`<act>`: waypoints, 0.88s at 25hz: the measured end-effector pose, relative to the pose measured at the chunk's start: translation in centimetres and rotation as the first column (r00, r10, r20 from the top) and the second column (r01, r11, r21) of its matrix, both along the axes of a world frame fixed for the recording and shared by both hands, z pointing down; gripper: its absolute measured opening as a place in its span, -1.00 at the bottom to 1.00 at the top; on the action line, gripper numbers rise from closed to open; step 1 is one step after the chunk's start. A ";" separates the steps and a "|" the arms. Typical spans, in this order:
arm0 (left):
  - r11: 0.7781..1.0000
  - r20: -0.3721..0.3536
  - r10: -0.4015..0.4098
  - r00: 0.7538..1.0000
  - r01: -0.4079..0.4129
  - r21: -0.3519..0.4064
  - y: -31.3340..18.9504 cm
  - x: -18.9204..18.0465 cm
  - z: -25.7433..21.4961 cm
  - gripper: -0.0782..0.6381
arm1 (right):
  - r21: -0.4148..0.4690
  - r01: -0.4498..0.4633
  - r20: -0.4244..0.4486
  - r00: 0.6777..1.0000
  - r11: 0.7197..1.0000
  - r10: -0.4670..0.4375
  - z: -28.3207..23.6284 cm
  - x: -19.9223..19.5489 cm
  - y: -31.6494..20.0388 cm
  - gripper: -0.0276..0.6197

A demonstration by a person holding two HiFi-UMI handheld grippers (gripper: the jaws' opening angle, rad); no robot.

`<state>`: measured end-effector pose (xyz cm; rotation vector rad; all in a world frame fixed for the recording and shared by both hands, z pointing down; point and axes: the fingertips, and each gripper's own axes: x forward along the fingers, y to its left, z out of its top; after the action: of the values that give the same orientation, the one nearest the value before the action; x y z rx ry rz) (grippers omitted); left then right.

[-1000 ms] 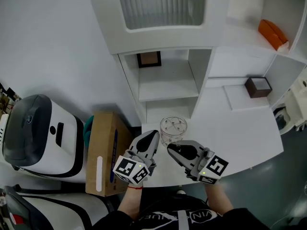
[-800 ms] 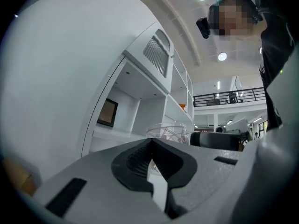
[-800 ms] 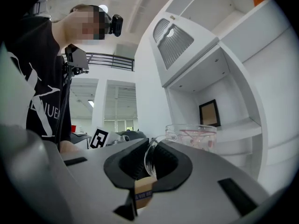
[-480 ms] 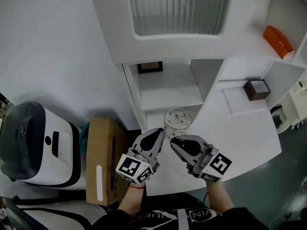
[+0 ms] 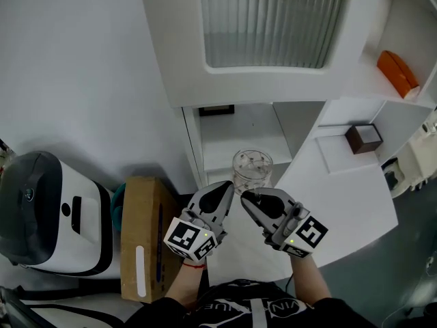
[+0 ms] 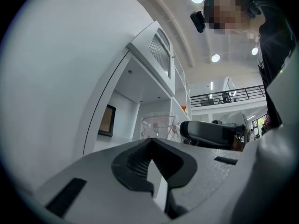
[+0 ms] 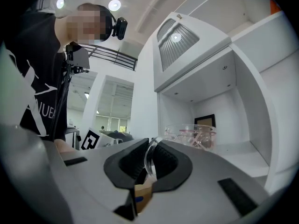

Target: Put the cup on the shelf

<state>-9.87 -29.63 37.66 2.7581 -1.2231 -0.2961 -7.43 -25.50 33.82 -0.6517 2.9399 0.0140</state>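
A clear glass cup (image 5: 252, 169) with a reddish pattern is held in front of the white shelf unit (image 5: 239, 139), level with its lower opening. My right gripper (image 5: 247, 198) is shut on the cup's handle; in the right gripper view the glass handle (image 7: 150, 157) sits pinched between the dark pads, with the cup's bowl (image 7: 194, 135) beyond. My left gripper (image 5: 227, 186) is just left of the cup, shut on nothing. The left gripper view shows the cup (image 6: 160, 125) ahead, with the right gripper's finger (image 6: 210, 132) beside it.
A small dark picture frame (image 5: 217, 110) stands at the back of the upper shelf compartment. A brown box (image 5: 362, 139) sits on the white counter (image 5: 341, 183) at right, an orange object (image 5: 397, 72) higher up. A cardboard box (image 5: 142, 234) and a white-and-grey machine (image 5: 48, 210) are on the left.
The cup has come off the counter in the right gripper and moved toward the shelf opening. Both grippers moved forward with it.
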 end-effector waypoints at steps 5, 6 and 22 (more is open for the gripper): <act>1.000 -0.013 -0.006 1.000 0.006 -0.001 -1.2 -0.7 -0.1 -0.77 | 0.009 -0.001 0.030 1.000 1.000 0.000 -0.5 -0.5 -1.2 -0.86; 1.000 -0.013 -0.005 1.000 0.005 0.000 -1.4 -0.8 -0.2 -0.77 | 0.016 -0.004 0.031 0.999 1.000 0.004 -0.6 -0.5 -1.4 -0.86; 1.000 -0.007 0.009 1.000 -0.009 -0.019 -3.9 -0.7 0.4 -0.77 | 0.026 -0.031 0.006 1.000 0.999 0.031 0.2 -0.6 -5.3 -0.86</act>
<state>-10.53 -33.56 38.08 2.7437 -1.2052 -0.2909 -7.99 -30.77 33.99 -0.6927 2.9192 0.0530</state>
